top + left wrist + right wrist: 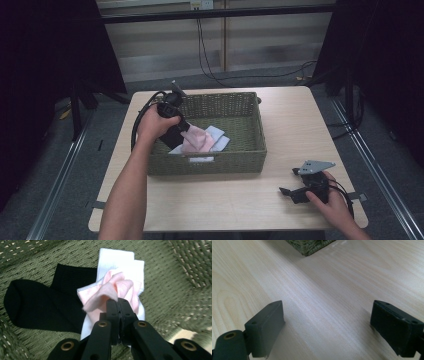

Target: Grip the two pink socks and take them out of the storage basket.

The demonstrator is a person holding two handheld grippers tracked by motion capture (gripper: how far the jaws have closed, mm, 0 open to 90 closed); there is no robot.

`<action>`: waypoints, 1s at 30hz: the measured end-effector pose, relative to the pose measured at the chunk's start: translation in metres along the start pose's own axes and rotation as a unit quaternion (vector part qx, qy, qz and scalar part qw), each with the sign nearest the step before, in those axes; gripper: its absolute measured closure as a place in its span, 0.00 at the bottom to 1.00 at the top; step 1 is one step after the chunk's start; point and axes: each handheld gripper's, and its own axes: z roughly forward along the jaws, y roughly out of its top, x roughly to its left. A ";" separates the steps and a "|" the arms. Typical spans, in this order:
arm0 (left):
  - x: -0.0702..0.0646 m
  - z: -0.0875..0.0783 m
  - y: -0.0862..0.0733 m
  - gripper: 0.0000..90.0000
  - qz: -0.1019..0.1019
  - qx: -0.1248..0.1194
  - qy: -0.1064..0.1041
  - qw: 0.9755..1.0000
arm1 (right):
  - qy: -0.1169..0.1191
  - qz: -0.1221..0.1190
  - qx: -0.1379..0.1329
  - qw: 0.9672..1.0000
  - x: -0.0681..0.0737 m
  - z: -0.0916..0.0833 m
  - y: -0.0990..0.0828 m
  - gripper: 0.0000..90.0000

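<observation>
Left gripper view: our left tool (117, 300) has pinched the pink sock (110, 288), bunching it over the white sock (117, 258), black sock (45, 305) at 9 o'clock, inside the basket (175, 277); our right tool (327, 325) rests wide on the surface (317, 295), idle

Black two-jaw tool (117, 302), brass rivets, grey triangular plate, black cable, bare forearms

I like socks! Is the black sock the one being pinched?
No, the left gripper is shut on the pink sock; the black sock lies flat in the basket.
</observation>
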 end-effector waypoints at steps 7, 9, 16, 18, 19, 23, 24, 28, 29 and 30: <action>-0.006 -0.020 0.003 0.98 0.001 0.007 -0.003 1.000 | 0.000 0.001 0.000 1.000 0.000 0.000 0.000 0.12; -0.009 -0.027 0.003 0.99 0.005 0.008 -0.004 1.000 | 0.000 0.000 0.000 1.000 0.000 0.000 0.000 0.12; -0.016 -0.047 0.000 0.98 0.003 0.003 -0.005 1.000 | 0.000 0.000 0.000 1.000 0.000 0.000 0.000 0.12; -0.017 -0.051 -0.001 0.98 0.008 0.005 -0.007 1.000 | 0.000 0.000 0.001 1.000 0.000 0.000 0.000 0.12; -0.018 -0.052 -0.002 0.98 0.009 0.003 -0.009 1.000 | 0.000 0.000 0.001 1.000 0.000 0.000 0.000 0.12; -0.023 -0.061 -0.003 0.98 0.015 0.000 -0.018 1.000 | 0.000 0.000 0.000 1.000 0.000 0.000 0.000 0.12; -0.024 -0.063 -0.003 0.98 0.017 0.000 -0.020 1.000 | 0.000 0.001 0.000 1.000 0.000 0.000 0.000 0.12; -0.031 -0.072 -0.003 0.98 0.023 0.000 -0.022 0.999 | 0.000 0.000 0.001 1.000 0.000 0.000 0.000 0.12; -0.032 -0.074 -0.004 0.98 0.028 0.000 -0.025 0.999 | 0.000 0.000 0.001 1.000 0.000 0.000 0.000 0.12; -0.034 -0.076 -0.005 0.98 0.029 -0.001 -0.029 0.999 | 0.000 0.000 0.001 1.000 0.000 0.000 0.000 0.12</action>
